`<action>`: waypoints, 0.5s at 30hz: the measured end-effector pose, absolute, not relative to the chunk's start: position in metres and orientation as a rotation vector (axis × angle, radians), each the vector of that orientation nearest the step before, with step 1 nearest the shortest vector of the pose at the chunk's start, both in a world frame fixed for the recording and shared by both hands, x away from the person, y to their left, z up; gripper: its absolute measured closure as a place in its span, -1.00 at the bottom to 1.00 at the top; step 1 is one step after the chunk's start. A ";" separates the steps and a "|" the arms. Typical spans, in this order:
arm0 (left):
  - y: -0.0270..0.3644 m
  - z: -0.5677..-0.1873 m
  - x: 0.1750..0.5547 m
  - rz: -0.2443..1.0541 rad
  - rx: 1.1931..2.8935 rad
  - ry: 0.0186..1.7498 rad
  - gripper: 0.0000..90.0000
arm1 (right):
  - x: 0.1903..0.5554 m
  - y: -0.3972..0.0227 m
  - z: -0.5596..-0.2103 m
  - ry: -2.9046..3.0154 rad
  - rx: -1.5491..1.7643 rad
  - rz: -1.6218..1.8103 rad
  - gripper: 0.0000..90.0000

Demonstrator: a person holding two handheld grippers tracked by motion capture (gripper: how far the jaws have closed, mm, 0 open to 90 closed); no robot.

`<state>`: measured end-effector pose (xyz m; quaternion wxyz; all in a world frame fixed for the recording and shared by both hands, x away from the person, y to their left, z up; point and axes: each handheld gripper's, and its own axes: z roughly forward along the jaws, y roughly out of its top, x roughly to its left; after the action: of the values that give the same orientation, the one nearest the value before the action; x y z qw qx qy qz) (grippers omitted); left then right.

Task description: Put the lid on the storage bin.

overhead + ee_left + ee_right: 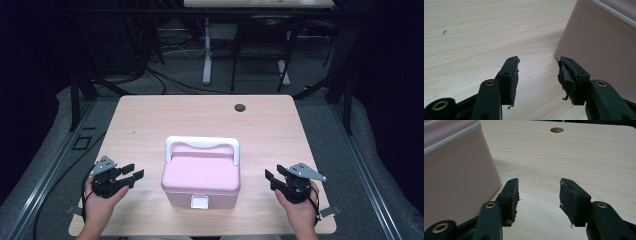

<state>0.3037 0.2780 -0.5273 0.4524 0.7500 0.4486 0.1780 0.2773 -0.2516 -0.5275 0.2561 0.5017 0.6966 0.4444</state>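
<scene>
A pink lidded box [201, 177] with a white handle [202, 146] and a white front latch [200, 202] stands near the front middle of the light wood table [150, 125]. My left gripper [134, 173] rests left of the box, open, with nothing between its jaws. In the left gripper view the left gripper [538, 72] has the box's pink wall [599, 45] close on its right. My right gripper [272, 175] sits right of the box, open and empty. The right gripper [539, 192] has the box's side [456, 170] at its left in the right gripper view.
A round cable hole [240, 107] lies near the table's far edge, also seen as the hole [556, 130]. Beyond the table are dark floor, cables and table legs [207, 55]. A small dark speck [444, 31] marks the wood left of the box.
</scene>
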 end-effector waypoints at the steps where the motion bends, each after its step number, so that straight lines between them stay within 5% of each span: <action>1: 0.277 -0.529 0.303 0.442 1.854 1.106 0.11 | 0.277 -0.251 -0.529 1.884 1.361 1.202 0.09; 15: 0.272 -0.548 0.306 0.448 1.920 1.135 0.09 | 0.278 -0.244 -0.546 1.919 1.343 1.151 0.04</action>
<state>0.3062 0.2724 -0.5478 0.4198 0.7660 0.4528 0.1788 0.2779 -0.2440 -0.5461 0.2629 0.4964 0.7095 0.4255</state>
